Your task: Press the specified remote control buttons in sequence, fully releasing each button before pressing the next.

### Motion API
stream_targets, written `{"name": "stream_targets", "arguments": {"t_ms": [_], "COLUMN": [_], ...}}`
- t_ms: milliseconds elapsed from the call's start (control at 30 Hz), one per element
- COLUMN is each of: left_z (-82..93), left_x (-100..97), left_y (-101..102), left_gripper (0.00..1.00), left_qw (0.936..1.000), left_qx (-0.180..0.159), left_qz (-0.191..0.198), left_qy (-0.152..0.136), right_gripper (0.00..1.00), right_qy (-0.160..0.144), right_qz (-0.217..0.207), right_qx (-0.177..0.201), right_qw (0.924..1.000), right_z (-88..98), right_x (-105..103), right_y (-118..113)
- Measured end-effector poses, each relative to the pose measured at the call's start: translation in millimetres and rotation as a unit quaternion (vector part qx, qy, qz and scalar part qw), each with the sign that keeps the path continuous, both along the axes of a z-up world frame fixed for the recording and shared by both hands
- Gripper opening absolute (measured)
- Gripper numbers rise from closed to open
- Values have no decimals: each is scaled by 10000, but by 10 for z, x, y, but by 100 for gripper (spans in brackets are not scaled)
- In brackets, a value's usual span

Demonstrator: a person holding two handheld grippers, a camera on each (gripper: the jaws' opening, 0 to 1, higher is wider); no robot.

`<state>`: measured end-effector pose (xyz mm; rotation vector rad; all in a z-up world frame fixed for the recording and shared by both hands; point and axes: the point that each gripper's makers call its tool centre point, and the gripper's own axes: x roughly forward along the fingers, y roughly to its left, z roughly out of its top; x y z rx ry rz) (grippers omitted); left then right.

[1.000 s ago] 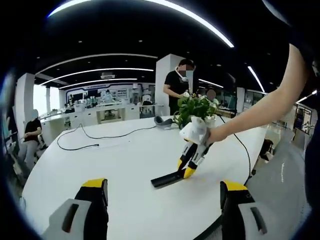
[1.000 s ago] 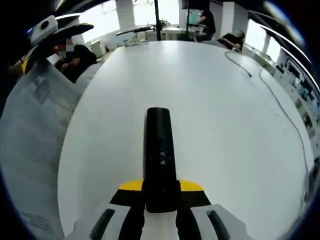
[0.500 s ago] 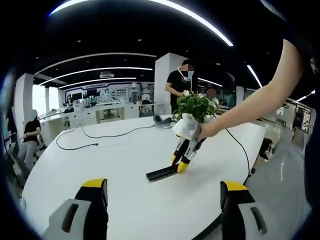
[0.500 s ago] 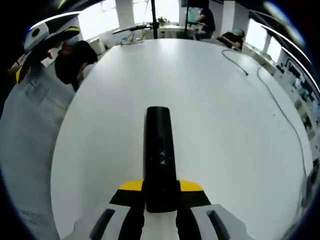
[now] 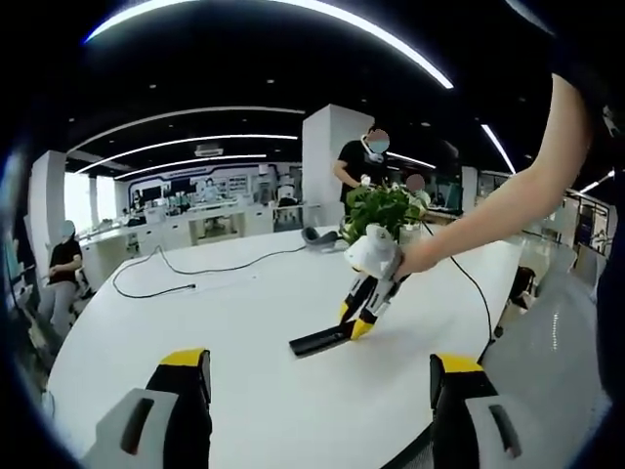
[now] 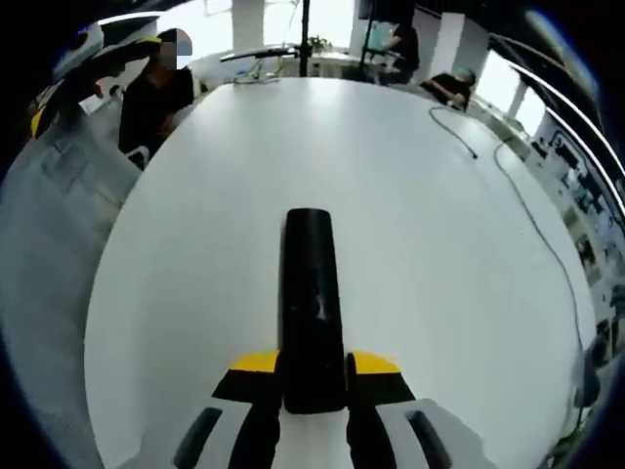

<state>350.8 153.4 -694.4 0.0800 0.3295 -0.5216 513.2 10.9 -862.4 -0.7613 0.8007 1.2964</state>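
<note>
Black remote (image 6: 312, 298) is clamped at its near end by the right tool (image 6: 312, 376), lying on the white counter (image 6: 430, 225). Left tool (image 5: 317, 410), gaping open beside it, should be closed before pressing.

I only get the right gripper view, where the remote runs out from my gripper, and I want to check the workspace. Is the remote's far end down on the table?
Observer: Yes. In the left gripper view the remote slopes down from the right gripper, its far end low at the table; I cannot confirm contact.
Operator: Where is the left gripper?
Observer: Near the table's edge, jaws wide apart, nothing between them.
Operator: Anything behind my gripper?
Observer: A potted plant stands on the table beyond it.
</note>
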Motion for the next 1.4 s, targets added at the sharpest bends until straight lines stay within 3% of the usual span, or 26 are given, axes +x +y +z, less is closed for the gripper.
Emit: {"name": "stream_targets", "arguments": {"t_ms": [67,167,233,333,433,600,667,900,1033,1167,1400], "left_z": [-1,-1,-9,-7,-5,0,2,22,43,59,82], "left_x": [3,5,5,9,11,9,9,8,4,-4,-19], "left_y": [8,11,11,14,17,13,15,12,10,2,-38], "left_gripper": [97,97,98,98,99,99,99,100,100,100,99], "left_qw": [10000,10000,10000,10000,10000,10000,10000,9999,9998,9997,9996], "left_qx": [7,35,43,41,44,66,67,85,70,74,26], "left_qz": [17,19,19,24,27,14,15,2,-2,-27,-116], "left_qy": [0,-12,5,-9,-20,-50,-57,-122,-173,-216,-261], "right_gripper": [32,35,39,42,55,67,78,89,92,96,99], "right_qy": [194,254,407,253,199,34,-31,-476,-493,-563,-641], "right_qz": [-286,-714,-1018,-1259,-1536,-1899,-2073,-2394,-2553,-2839,-3163], "right_qx": [232,635,952,1195,1475,1836,2074,2350,2381,2616,2680], "right_qw": [9991,9951,9894,9845,9769,9645,9560,9408,9358,9208,9077], "right_z": [12,102,192,326,461,680,789,1119,1234,1413,1588], "right_x": [-25,-21,-65,-115,-193,-301,-345,-570,-729,-834,-1086], "right_y": [10,5,3,-56,-67,-189,-206,-324,-407,-479,-584]}}
